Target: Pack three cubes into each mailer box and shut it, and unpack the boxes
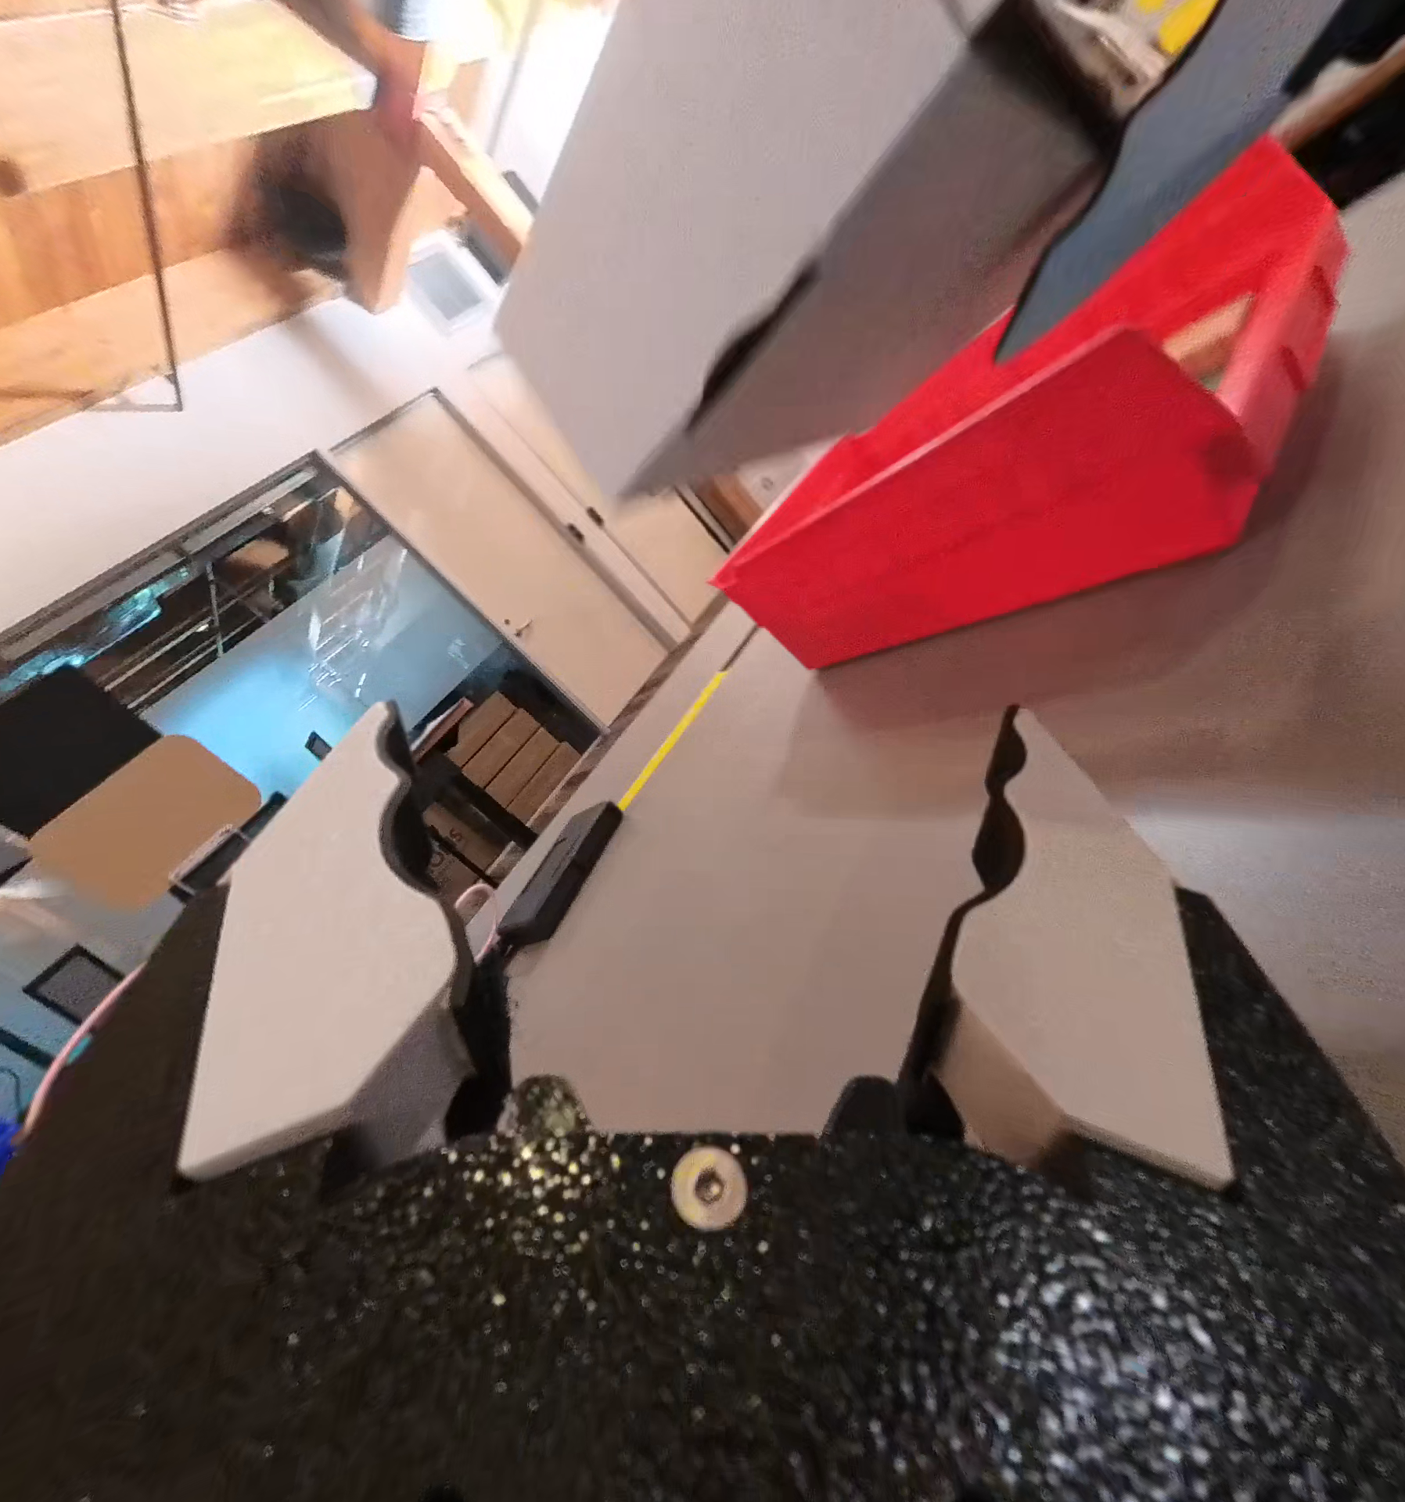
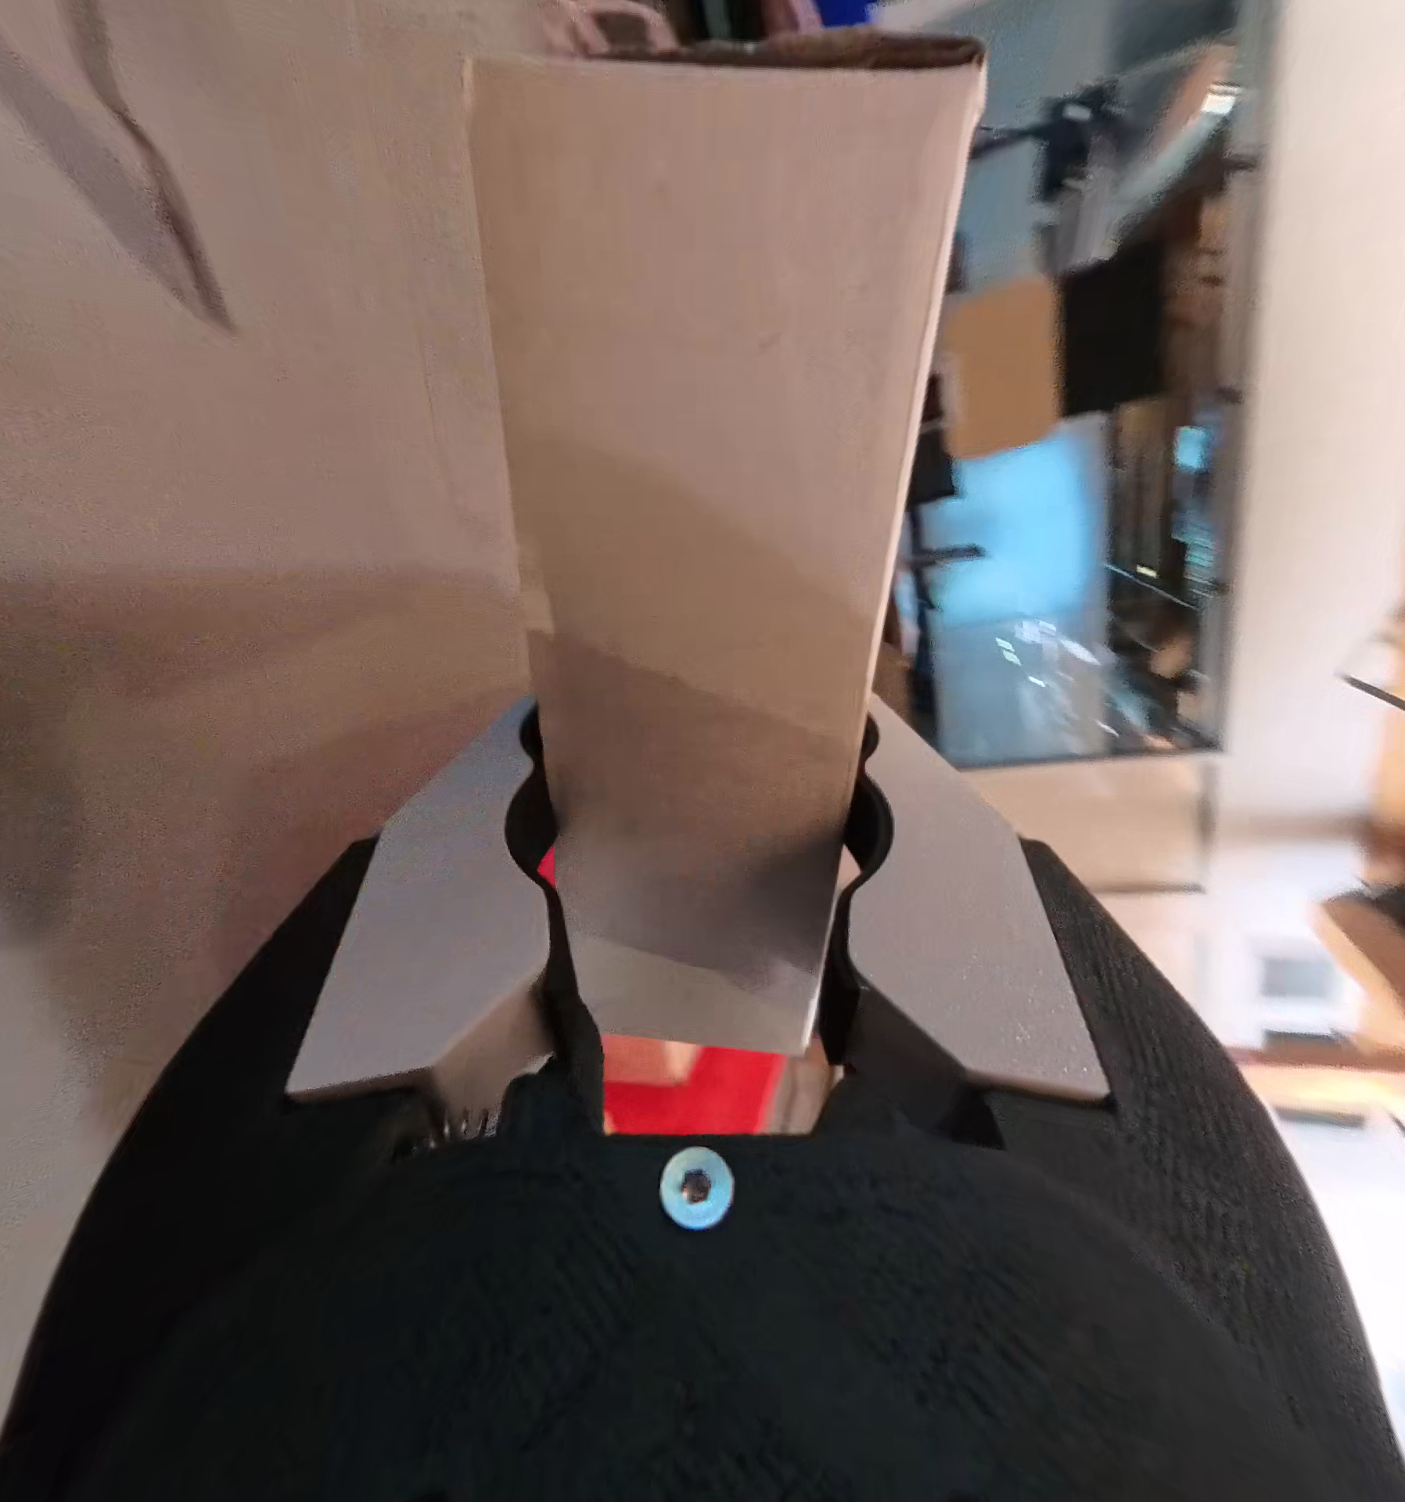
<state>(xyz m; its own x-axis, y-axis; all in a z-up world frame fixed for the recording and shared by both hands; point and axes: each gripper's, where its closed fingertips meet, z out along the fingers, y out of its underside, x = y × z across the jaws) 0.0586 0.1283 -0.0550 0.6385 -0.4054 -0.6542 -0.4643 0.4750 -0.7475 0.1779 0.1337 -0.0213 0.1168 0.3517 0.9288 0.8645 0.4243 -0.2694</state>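
While the right claw (image 2: 703,780) pinches the white mailer box (image 2: 707,406) across its narrow side, pads pressing both faces, aloft over the red bin (image 1: 1008,504), keep it level. The left claw (image 1: 703,764) gapes wide, bare, low over the bench (image 1: 1171,691). No legible writing shows anywhere.

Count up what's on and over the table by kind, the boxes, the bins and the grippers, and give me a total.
White mailer box: 1, clamped in the right gripper, above the bin
Red bin: 1, on the grey table
Grippers: 2, the left gripper open and empty
Total: 4
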